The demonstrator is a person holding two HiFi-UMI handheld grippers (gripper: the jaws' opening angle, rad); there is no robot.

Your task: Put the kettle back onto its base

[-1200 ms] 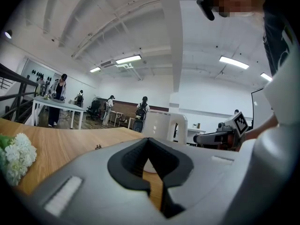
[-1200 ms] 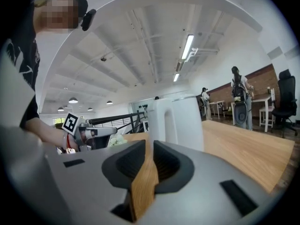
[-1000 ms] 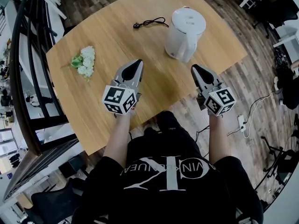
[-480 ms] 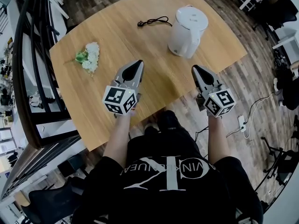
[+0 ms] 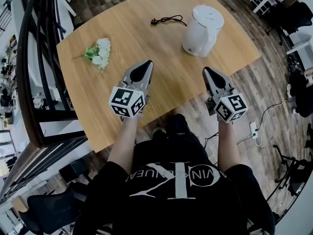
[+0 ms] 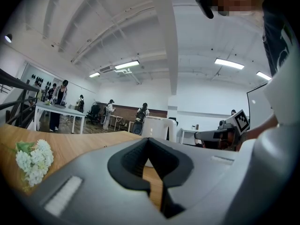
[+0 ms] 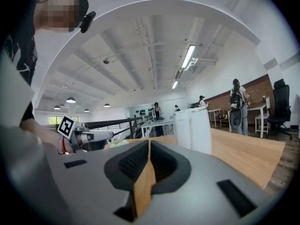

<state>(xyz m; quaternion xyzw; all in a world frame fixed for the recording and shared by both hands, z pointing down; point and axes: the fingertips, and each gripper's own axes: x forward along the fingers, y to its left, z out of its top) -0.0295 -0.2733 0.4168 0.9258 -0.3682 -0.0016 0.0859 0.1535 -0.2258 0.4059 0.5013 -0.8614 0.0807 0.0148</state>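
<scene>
Backed off from the kettle near the desk's far right corner; just squeezed right gripper closed, empty; left gripper likewise closed, empty. Seemingly seated on base already; probably nothing left.

Bright, even light from ceiling strip lamps floods the open room, and the tubes burn out to white in both gripper views. On the wooden tabletop the white kettle casts only a faint, soft shadow. Fisheye distortion bows every edge, and black corners frame the left and right gripper views.
</scene>
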